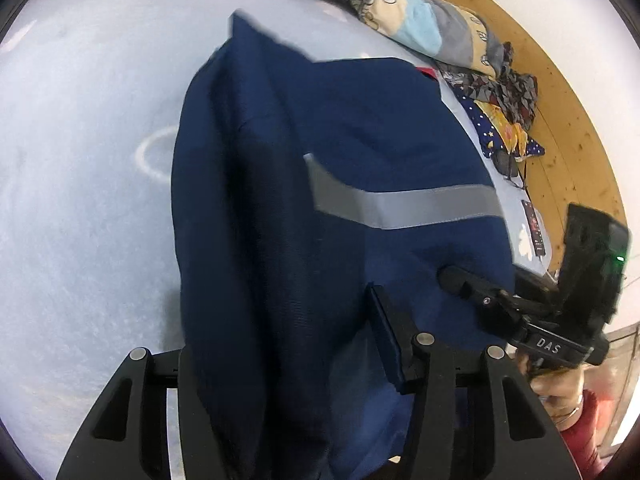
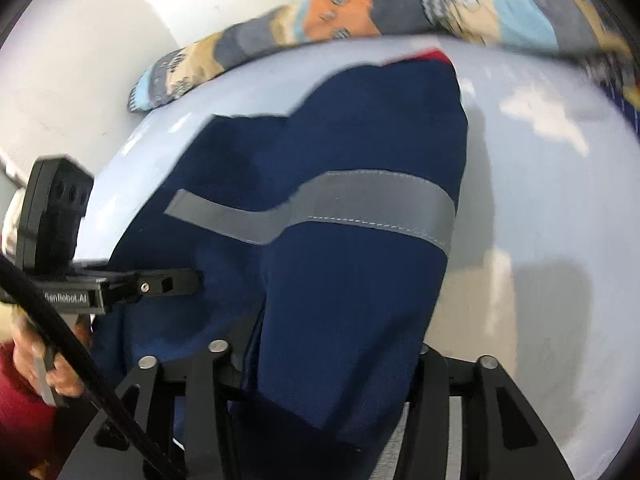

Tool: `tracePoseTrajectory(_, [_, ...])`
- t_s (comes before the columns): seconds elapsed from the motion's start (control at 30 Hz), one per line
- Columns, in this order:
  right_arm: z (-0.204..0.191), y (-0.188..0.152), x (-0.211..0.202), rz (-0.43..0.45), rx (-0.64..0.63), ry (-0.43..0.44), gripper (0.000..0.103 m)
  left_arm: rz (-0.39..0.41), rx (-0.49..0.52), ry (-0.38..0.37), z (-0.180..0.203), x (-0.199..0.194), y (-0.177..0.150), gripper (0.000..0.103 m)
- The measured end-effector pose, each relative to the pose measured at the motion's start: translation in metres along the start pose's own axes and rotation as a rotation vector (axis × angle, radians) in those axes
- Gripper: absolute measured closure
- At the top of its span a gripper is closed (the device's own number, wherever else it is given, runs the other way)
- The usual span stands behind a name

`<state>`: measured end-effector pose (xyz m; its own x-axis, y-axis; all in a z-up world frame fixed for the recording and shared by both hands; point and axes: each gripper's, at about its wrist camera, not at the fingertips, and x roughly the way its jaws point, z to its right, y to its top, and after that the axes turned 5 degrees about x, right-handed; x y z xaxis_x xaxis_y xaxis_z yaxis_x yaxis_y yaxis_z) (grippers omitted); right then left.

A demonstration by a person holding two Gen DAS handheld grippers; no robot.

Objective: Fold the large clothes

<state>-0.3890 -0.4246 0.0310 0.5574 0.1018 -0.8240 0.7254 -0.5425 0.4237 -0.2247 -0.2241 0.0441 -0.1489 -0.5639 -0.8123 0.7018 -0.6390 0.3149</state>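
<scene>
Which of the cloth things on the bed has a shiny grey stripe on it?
The big dark blue garment held in both grippers has the grey stripe. The patchwork blanket and the starry cloth at the bed's edge have none.

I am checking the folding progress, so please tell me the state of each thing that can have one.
Navy garment: partly folded, near end lifted off the bed.
Left hand-held gripper: fabric between its fingers.
Right hand-held gripper: fabric between its fingers.
Patterned blanket: bunched along the bed's far edge.
</scene>
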Motion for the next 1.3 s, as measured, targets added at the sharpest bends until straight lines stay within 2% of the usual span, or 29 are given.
tracePoseTrajectory(0.07, [0.012, -0.002, 0.005, -0.022, 0.061, 0.015, 0.033, 0.002, -0.032, -0.007, -0.009, -0.001, -0.004, 0.035])
tracePoseTrajectory(0.1, [0.018, -0.005, 0.006, -0.024, 0.092, 0.015, 0.025, 0.000, -0.062, -0.015, -0.017, 0.000, -0.007, 0.033])
tracePoseTrajectory(0.13, [0.025, -0.007, 0.007, -0.027, 0.137, 0.024, 0.023, -0.002, -0.088, -0.020, -0.024, 0.001, -0.006, 0.029])
tracePoseTrajectory(0.23, [0.037, -0.013, 0.001, -0.028, 0.227, 0.044, 0.021, 0.009, -0.161, -0.049, -0.039, -0.004, -0.021, 0.027])
tracePoseTrajectory(0.3, [0.038, -0.016, -0.011, -0.016, 0.233, 0.004, 0.021, 0.023, -0.174, -0.035, -0.040, -0.014, -0.028, 0.027])
tracePoseTrajectory(0.37, [0.037, -0.022, -0.032, 0.015, 0.233, -0.041, 0.021, 0.059, -0.173, 0.014, -0.037, -0.030, -0.035, 0.027])
tracePoseTrajectory(0.47, [0.024, -0.034, -0.071, 0.092, 0.180, -0.135, 0.021, 0.135, -0.118, 0.146, -0.023, -0.062, -0.051, 0.027])
tracePoseTrajectory(0.5, [0.011, -0.042, -0.087, 0.131, 0.133, -0.154, 0.026, 0.163, -0.081, 0.200, -0.015, -0.072, -0.058, 0.027])
tracePoseTrajectory(0.53, [0.000, -0.048, -0.095, 0.148, 0.092, -0.159, 0.033, 0.202, -0.030, 0.285, -0.001, -0.082, -0.066, 0.027])
tracePoseTrajectory(0.6, [-0.028, -0.066, -0.105, 0.173, 0.006, -0.173, 0.070, 0.270, 0.068, 0.399, 0.025, -0.091, -0.082, 0.026])
tracePoseTrajectory(0.67, [-0.049, -0.083, -0.096, 0.146, -0.058, -0.181, 0.081, 0.320, 0.155, 0.494, 0.049, -0.091, -0.099, 0.026])
tracePoseTrajectory(0.73, [-0.057, -0.100, -0.076, 0.090, -0.078, -0.202, 0.082, 0.296, 0.242, 0.542, 0.065, -0.076, -0.114, 0.026])
tracePoseTrajectory(0.8, [-0.050, -0.110, -0.050, 0.020, -0.052, -0.236, 0.082, 0.198, 0.273, 0.611, 0.060, -0.047, -0.121, 0.026])
tracePoseTrajectory(0.83, [-0.048, -0.112, -0.041, 0.006, -0.040, -0.248, 0.082, 0.150, 0.254, 0.620, 0.050, -0.034, -0.121, 0.024])
tracePoseTrajectory(0.9, [-0.036, -0.108, -0.035, -0.025, 0.034, -0.191, 0.083, 0.077, 0.166, 0.578, 0.027, -0.016, -0.111, 0.013])
tracePoseTrajectory(0.93, [-0.032, -0.104, -0.034, -0.040, 0.062, -0.168, 0.082, 0.075, 0.112, 0.553, 0.015, -0.019, -0.107, 0.006])
tracePoseTrajectory(1.0, [-0.033, -0.101, -0.039, -0.051, 0.060, -0.151, 0.080, 0.098, 0.079, 0.530, 0.011, -0.032, -0.105, 0.009])
tracePoseTrajectory(1.03, [-0.033, -0.099, -0.045, -0.043, 0.054, -0.133, 0.079, 0.125, 0.098, 0.546, 0.017, -0.042, -0.104, 0.016])
tracePoseTrajectory(1.07, [-0.034, -0.094, -0.056, -0.015, 0.062, -0.101, 0.079, 0.155, 0.114, 0.560, 0.024, -0.051, -0.104, 0.018])
tracePoseTrajectory(1.13, [-0.035, -0.076, -0.080, 0.065, 0.074, -0.075, 0.078, 0.269, 0.155, 0.547, 0.044, -0.079, -0.098, 0.018])
tracePoseTrajectory(1.2, [-0.035, -0.050, -0.095, 0.124, 0.053, -0.094, 0.064, 0.361, 0.196, 0.585, 0.064, -0.098, -0.083, 0.018])
tracePoseTrajectory(1.23, [-0.034, -0.032, -0.096, 0.141, 0.047, -0.120, 0.064, 0.396, 0.231, 0.587, 0.074, -0.103, -0.070, 0.016])
tracePoseTrajectory(1.3, [-0.031, -0.001, -0.091, 0.162, 0.041, -0.134, 0.064, 0.401, 0.280, 0.612, 0.087, -0.098, -0.045, 0.015])
